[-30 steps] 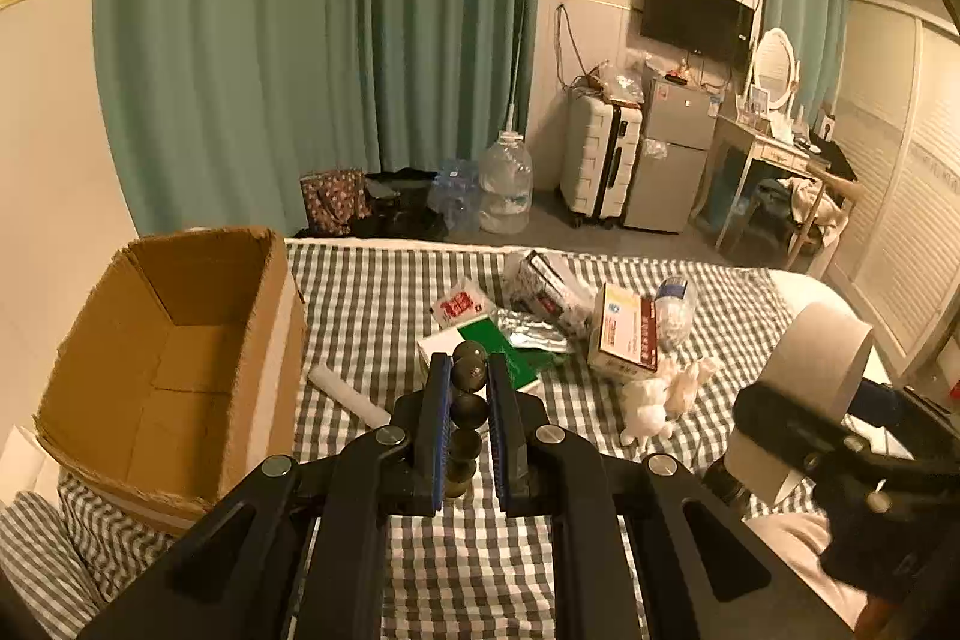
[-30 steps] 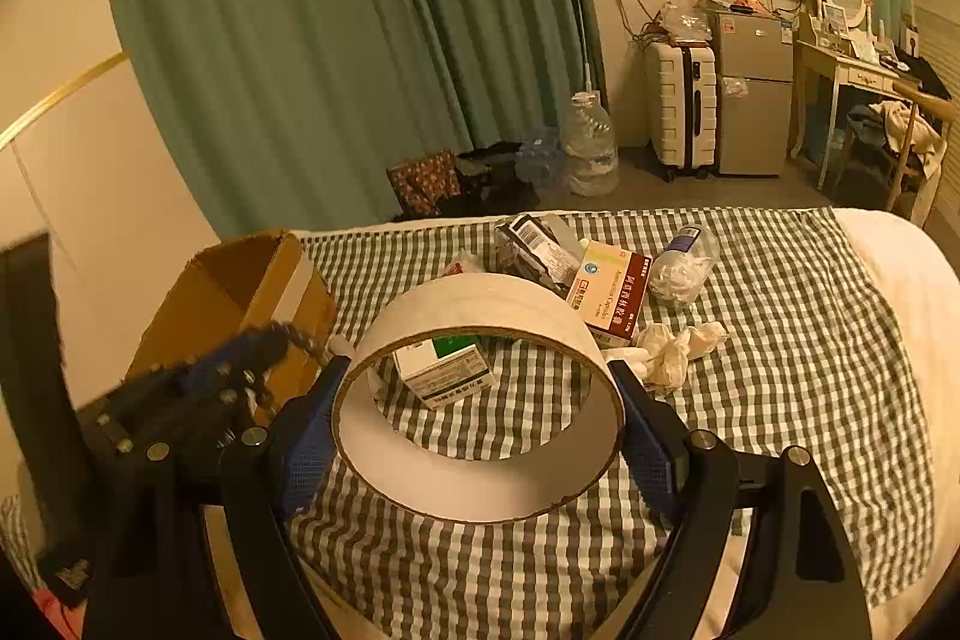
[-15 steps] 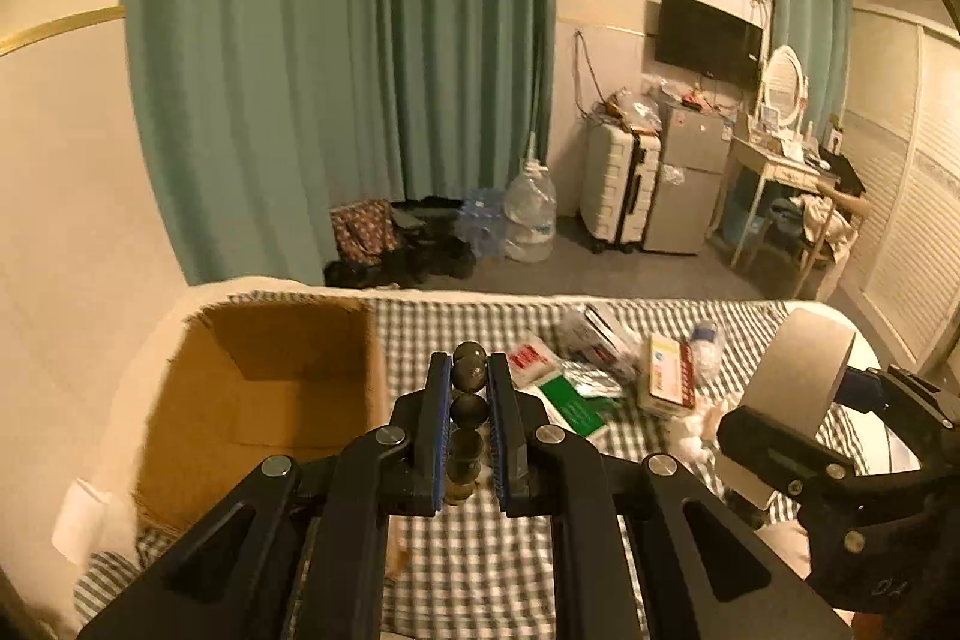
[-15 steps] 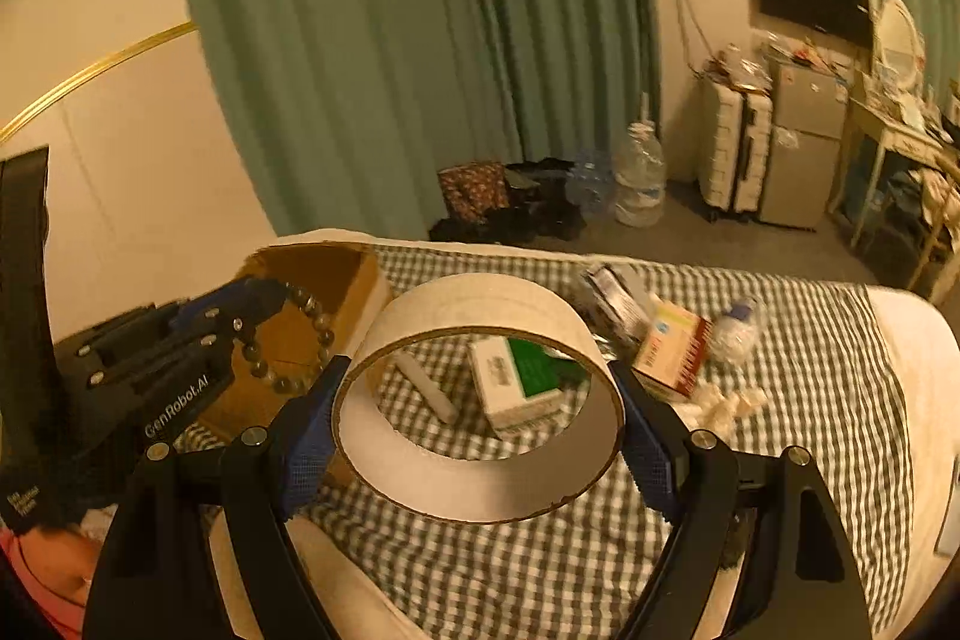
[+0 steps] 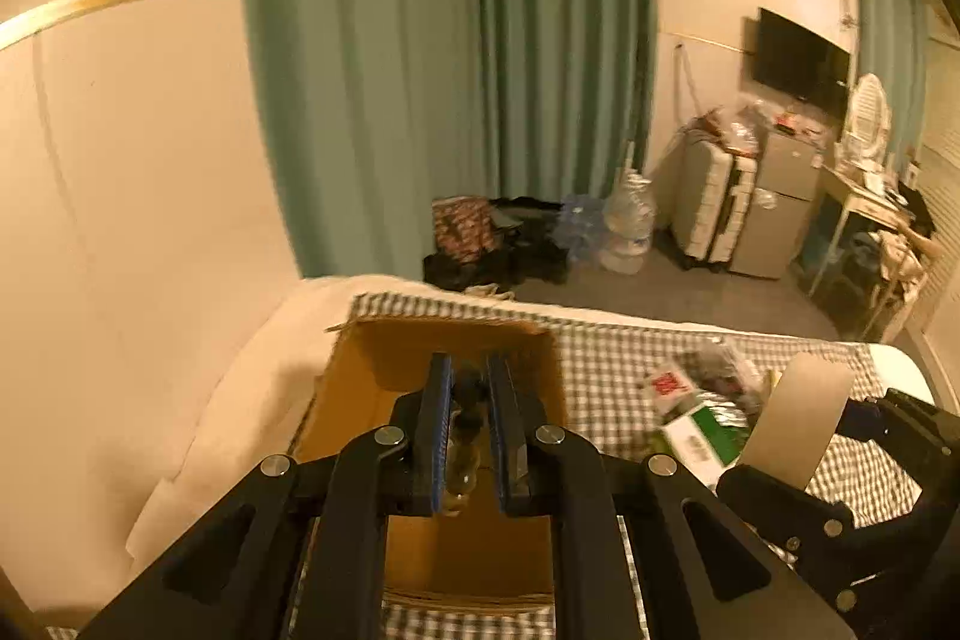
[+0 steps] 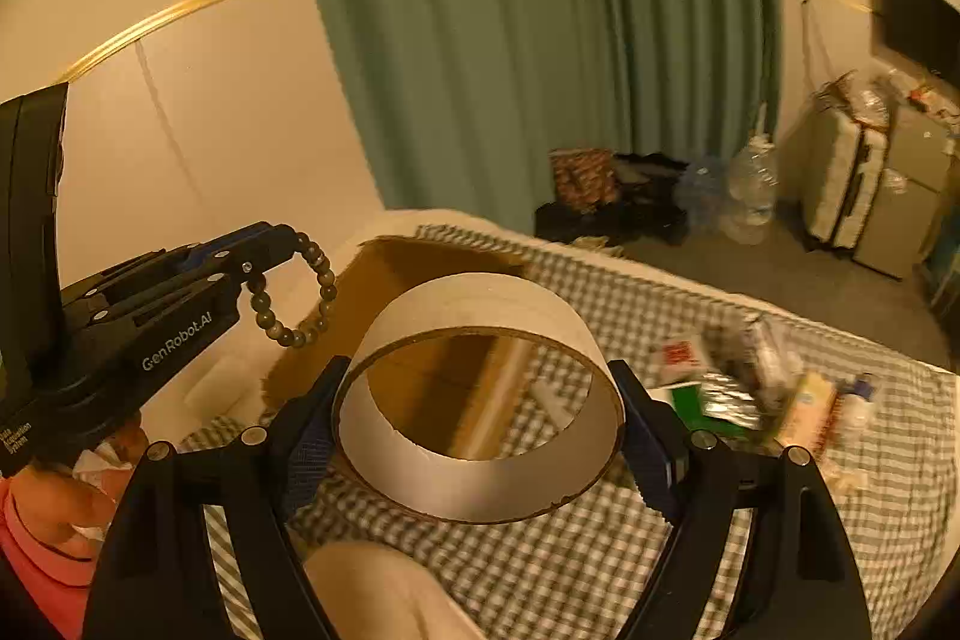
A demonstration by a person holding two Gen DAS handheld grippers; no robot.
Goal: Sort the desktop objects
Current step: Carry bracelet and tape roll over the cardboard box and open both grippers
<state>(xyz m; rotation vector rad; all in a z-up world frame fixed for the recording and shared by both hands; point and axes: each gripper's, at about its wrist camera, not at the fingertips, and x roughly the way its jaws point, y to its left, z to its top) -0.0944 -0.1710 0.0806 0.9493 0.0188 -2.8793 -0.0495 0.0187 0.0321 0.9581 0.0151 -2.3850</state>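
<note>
Cardboard box (image 5: 462, 550), open-topped, is approached for deposit: bead bracelet (image 6: 294, 292) pinched in left gripper (image 5: 468, 388), tape roll (image 6: 480, 400) clamped by right gripper (image 6: 480, 436).

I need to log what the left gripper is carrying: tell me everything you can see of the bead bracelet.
The bead bracelet is a loop of round, dark olive-brown, glossy beads. The left gripper is shut on its upper part, and the rest hangs free as an open ring in front of the cardboard box. In the left wrist view it is blurred between the blue pads.
</note>
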